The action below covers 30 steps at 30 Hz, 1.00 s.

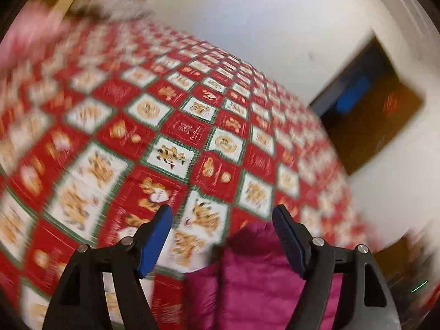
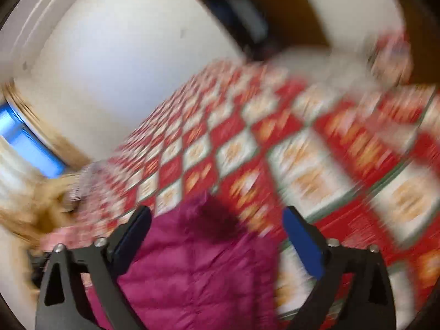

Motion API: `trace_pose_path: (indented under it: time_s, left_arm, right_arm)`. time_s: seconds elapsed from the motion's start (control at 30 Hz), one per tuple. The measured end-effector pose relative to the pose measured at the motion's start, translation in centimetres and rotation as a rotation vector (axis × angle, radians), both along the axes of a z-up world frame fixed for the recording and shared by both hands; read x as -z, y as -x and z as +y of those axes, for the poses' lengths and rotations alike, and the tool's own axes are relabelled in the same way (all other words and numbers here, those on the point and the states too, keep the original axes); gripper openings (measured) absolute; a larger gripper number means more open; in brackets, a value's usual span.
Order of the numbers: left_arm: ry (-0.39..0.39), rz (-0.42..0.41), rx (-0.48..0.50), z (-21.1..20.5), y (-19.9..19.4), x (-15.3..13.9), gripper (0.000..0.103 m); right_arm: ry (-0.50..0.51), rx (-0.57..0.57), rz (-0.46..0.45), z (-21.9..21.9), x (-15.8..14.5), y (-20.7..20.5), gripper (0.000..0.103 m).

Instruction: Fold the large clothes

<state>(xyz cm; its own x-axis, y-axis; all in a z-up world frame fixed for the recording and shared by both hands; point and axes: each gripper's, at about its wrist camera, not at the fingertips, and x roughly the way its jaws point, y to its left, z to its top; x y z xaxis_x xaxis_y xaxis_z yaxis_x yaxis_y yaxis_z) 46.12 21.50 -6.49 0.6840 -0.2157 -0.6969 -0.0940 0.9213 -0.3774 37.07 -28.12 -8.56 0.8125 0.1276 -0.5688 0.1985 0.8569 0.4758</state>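
— What is lying under the two grippers?

— A magenta quilted garment (image 1: 247, 283) is resting on a table covered by a red-and-white checked cloth (image 1: 176, 126). The left gripper (image 1: 222, 214) is hovering with jaws spread, nothing pinched; the right gripper (image 2: 217, 217) is likewise standing wide over the fabric.

— Anything crowding the scene?

— A white wall (image 1: 247, 27) is rising behind the table, a dark picture frame (image 1: 368, 104) is hanging on it – the rest is blurring
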Motion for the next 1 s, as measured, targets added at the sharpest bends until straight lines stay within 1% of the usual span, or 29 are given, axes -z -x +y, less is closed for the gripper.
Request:
trace_pose_path:
  time_s: [0.03, 0.07, 0.1, 0.13, 0.17, 0.2, 0.27, 0.3, 0.37, 0.4, 0.43, 0.47, 0.5, 0.53, 0.57, 0.67, 0.8, 0.83, 0.97, 1.0]
  left_arm:
    - [-0.066, -0.008, 0.031, -1.5, 0.2, 0.0, 0.075]
    - [-0.136, -0.029, 0.071, -3.9, 0.6, -0.2, 0.075]
    - [-0.177, -0.05, 0.101, -5.4, 1.0, -0.2, 0.075]
    - [-0.23, -0.078, 0.143, -8.3, 1.2, -0.1, 0.075]
    - [-0.278, -0.098, 0.177, -10.6, 1.1, 0.2, 0.075]
    - [-0.318, -0.109, 0.199, -12.4, 1.1, 0.7, 0.075]
    - [-0.409, -0.123, 0.237, -16.1, 0.7, 2.0, 0.075]
    - [-0.459, -0.125, 0.255, -18.2, 0.1, 3.1, 0.075]
    - [-0.533, -0.11, 0.241, -19.9, -1.4, 4.9, 0.075]
    - [-0.558, -0.099, 0.225, -20.2, -2.0, 5.7, 0.075]
    - [-0.571, -0.073, 0.21, -20.3, -2.5, 6.8, 0.075]
    - [-0.564, -0.043, 0.197, -20.2, -3.0, 7.8, 0.075]
    - [-0.534, -0.019, 0.188, -19.8, -3.3, 8.5, 0.075]
    - [-0.497, -0.008, 0.184, -19.5, -3.5, 9.0, 0.076]
    - [-0.478, -0.006, 0.18, -19.5, -3.5, 9.4, 0.076]
    - [-0.434, -0.012, 0.16, -19.2, -3.8, 10.4, 0.079]
    - [-0.369, -0.023, 0.135, -18.7, -4.1, 11.7, 0.081]
    - [-0.366, -0.023, 0.132, -18.8, -4.0, 11.9, 0.081]
    - [-0.328, -0.002, 0.133, -18.3, -4.6, 12.6, 0.082]
    - [-0.312, -0.004, 0.13, -18.1, -4.6, 12.6, 0.082]
  right_arm:
    - [0.072, -0.024, -0.023, 1.0, -1.2, 0.1, 0.061]
    - [0.146, -0.08, -0.026, 2.9, -2.4, -0.5, 0.055]
    - [0.179, -0.123, -0.013, 4.4, -2.8, -1.3, 0.051]
    - [0.201, -0.171, 0.001, 6.2, -2.9, -2.2, 0.048]
    - [0.235, -0.232, 0.022, 8.9, -2.8, -3.6, 0.047]
    - [0.277, -0.265, 0.043, 10.9, -2.5, -4.8, 0.047]
    - [0.34, -0.294, 0.069, 14.0, -1.0, -6.8, 0.047]
    - [0.364, -0.297, 0.086, 15.4, 0.2, -7.8, 0.047]
    - [0.433, -0.283, 0.134, 17.3, 3.0, -9.7, 0.043]
    - [0.462, -0.277, 0.153, 17.8, 4.4, -10.1, 0.041]
    - [0.478, -0.278, 0.162, 17.6, 5.8, -10.4, 0.041]
    - [0.494, -0.282, 0.171, 17.7, 7.0, -10.5, 0.041]
    - [0.504, -0.287, 0.175, 17.9, 8.0, -10.6, 0.041]
    - [0.499, -0.291, 0.171, 17.9, 8.5, -10.6, 0.041]
    - [0.488, -0.29, 0.159, 17.8, 8.8, -10.6, 0.041]
    - [0.465, -0.287, 0.15, 17.8, 9.3, -10.6, 0.041]
    - [0.395, -0.31, 0.153, 17.4, 9.8, -10.9, 0.041]
    - [0.382, -0.313, 0.154, 17.3, 9.9, -11.0, 0.041]
    - [0.383, -0.312, 0.158, 17.3, 9.8, -11.0, 0.041]
    - [0.375, -0.313, 0.158, 17.2, 9.7, -10.9, 0.039]
